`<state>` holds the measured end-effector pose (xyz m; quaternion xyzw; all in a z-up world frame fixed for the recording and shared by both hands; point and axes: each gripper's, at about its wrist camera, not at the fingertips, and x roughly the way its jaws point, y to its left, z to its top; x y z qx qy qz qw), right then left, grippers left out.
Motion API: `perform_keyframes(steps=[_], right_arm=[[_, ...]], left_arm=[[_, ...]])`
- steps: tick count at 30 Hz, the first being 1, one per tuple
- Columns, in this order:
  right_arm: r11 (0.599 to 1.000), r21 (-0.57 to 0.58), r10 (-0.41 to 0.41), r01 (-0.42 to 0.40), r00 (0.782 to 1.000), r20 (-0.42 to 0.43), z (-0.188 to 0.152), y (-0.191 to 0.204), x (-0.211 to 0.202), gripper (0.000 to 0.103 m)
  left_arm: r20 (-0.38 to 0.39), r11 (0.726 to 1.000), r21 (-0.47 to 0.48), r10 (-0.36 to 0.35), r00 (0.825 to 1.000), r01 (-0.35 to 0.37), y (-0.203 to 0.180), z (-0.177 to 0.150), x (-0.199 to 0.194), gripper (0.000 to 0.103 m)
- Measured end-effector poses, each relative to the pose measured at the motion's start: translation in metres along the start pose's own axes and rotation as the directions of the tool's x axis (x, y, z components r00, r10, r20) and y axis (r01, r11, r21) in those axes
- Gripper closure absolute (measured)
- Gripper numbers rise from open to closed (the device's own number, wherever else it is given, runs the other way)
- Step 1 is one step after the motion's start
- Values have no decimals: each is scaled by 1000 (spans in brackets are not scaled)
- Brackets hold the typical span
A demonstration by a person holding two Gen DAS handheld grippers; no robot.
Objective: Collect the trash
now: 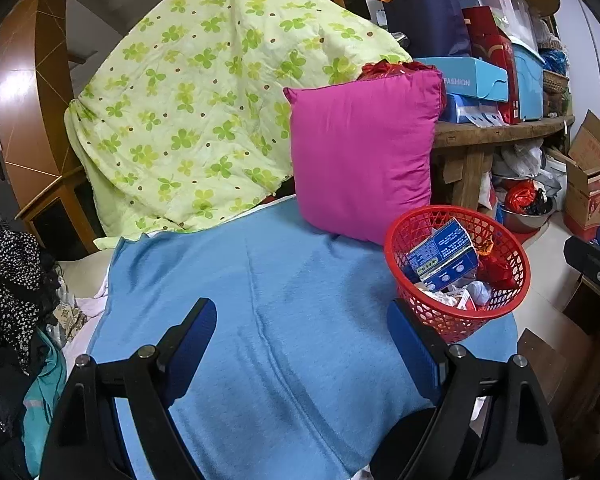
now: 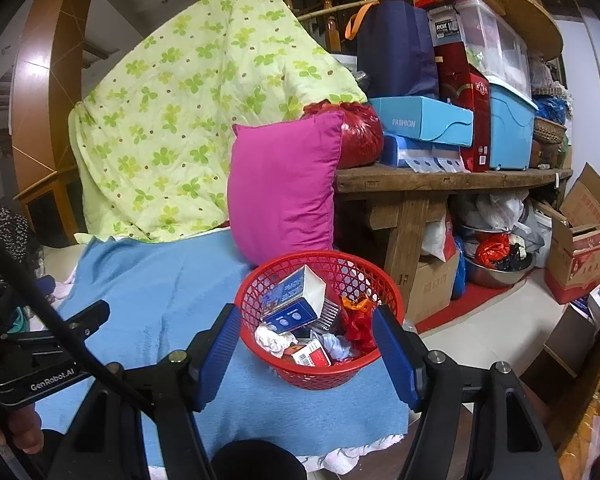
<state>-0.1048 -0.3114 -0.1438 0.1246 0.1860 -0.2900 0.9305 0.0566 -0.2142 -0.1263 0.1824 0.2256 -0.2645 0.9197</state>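
Note:
A red mesh basket (image 1: 458, 312) (image 2: 320, 372) stands on the blue cloth (image 1: 268, 300) (image 2: 160, 292) near its right edge. It holds a blue and white carton (image 1: 444, 256) (image 2: 294, 298), crumpled white paper (image 2: 274, 338), a red wrapper (image 2: 358, 326) and a small red and white box (image 2: 312, 356). My left gripper (image 1: 306, 344) is open and empty above the bare cloth, left of the basket. My right gripper (image 2: 306, 354) is open and empty, its blue fingers on either side of the basket's near rim. The left gripper's body (image 2: 40, 364) shows at the left of the right wrist view.
A pink cushion (image 1: 364, 152) (image 2: 284, 188) leans behind the basket. A green flowered quilt (image 1: 204, 100) (image 2: 188, 108) rises at the back. A wooden bench (image 2: 440, 184) at right carries boxes and bins, with bags, a metal bowl (image 2: 496, 268) and cartons below. Clothes (image 1: 8, 288) lie at left.

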Motion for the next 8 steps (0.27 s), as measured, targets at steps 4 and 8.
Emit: perform_keyframes(steps=[4, 8], right_arm=[[1000, 5, -9, 9, 1000, -16, -1, -1, 11, 32], [1000, 2, -20, 20, 999, -34, 0, 2, 24, 32]], left_arm=[[2, 1000, 8, -22, 1000, 22, -4, 1, 10, 16], [4, 998, 3, -55, 998, 55, -1, -1, 21, 16]])
